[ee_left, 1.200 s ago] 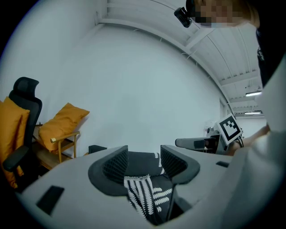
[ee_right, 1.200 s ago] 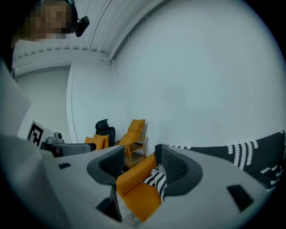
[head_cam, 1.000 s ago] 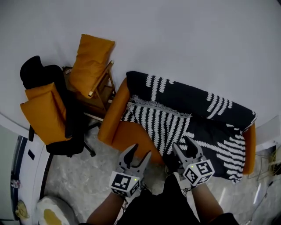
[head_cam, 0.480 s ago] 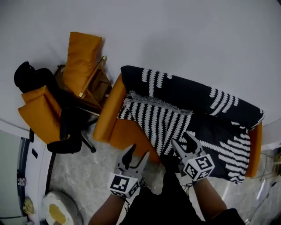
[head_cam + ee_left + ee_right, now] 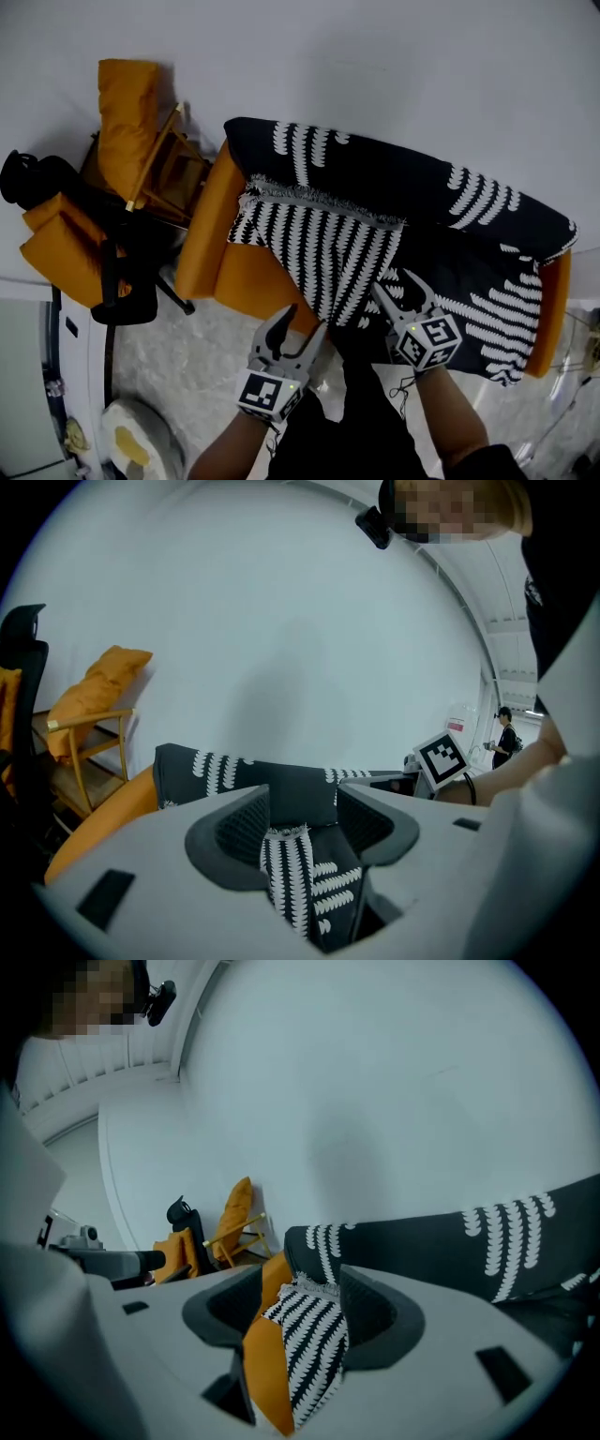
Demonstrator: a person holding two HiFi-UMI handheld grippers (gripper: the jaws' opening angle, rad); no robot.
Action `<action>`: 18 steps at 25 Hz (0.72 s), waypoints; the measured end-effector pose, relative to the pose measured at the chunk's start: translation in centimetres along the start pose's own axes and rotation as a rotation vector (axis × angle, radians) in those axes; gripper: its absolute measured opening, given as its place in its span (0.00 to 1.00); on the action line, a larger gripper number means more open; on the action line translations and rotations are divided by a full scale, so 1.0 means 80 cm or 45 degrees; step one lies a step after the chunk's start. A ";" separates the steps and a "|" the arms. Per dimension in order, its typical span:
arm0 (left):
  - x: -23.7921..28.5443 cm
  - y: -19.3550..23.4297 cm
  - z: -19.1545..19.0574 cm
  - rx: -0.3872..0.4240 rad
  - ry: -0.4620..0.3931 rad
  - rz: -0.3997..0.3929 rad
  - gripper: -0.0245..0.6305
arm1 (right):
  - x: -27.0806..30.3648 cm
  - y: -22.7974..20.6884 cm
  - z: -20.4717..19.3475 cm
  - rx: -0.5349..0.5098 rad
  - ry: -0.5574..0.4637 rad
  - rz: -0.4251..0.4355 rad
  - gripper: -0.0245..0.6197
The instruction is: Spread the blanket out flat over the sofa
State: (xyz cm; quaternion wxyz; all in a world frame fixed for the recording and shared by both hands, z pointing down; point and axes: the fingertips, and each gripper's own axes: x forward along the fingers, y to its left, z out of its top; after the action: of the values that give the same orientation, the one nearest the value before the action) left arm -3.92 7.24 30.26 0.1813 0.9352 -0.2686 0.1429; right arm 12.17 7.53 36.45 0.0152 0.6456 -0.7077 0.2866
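An orange sofa (image 5: 208, 246) stands against the white wall. A black blanket with white leaf stripes (image 5: 403, 202) covers its backrest and right seat. One fringed, striped flap (image 5: 323, 253) lies folded back over the left seat. My left gripper (image 5: 301, 324) hovers open just before the sofa's front edge, below that flap. My right gripper (image 5: 397, 287) is open too, over the blanket's front edge. In the left gripper view the flap (image 5: 292, 883) shows beyond the open jaws (image 5: 302, 819). The right gripper view looks past its open jaws (image 5: 300, 1309) at the flap (image 5: 311, 1333) and orange seat (image 5: 266, 1365).
Left of the sofa stands a wooden chair (image 5: 159, 173) with an orange cushion (image 5: 127, 117). Nearer left is a black office chair (image 5: 112, 272) draped with orange cushions. A white rounded object (image 5: 131, 442) lies on the marble floor at the lower left.
Both grippers have moved forward and down toward the sofa's front edge, jaws still open. The sofa now sits closer and more central in the head view.
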 end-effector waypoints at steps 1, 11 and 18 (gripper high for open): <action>0.009 0.000 -0.006 -0.003 0.014 -0.005 0.37 | 0.006 -0.013 -0.007 0.017 0.009 -0.010 0.44; 0.107 0.006 -0.077 0.012 0.141 -0.036 0.37 | 0.075 -0.154 -0.088 0.218 0.102 -0.115 0.44; 0.158 0.016 -0.113 -0.022 0.183 -0.020 0.37 | 0.124 -0.237 -0.154 0.285 0.197 -0.192 0.44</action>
State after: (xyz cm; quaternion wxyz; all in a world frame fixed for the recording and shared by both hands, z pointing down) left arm 4.14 4.29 43.32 0.2092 0.9230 -0.2487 0.2060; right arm 23.69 3.77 57.93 0.0190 0.6706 -0.6176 0.4106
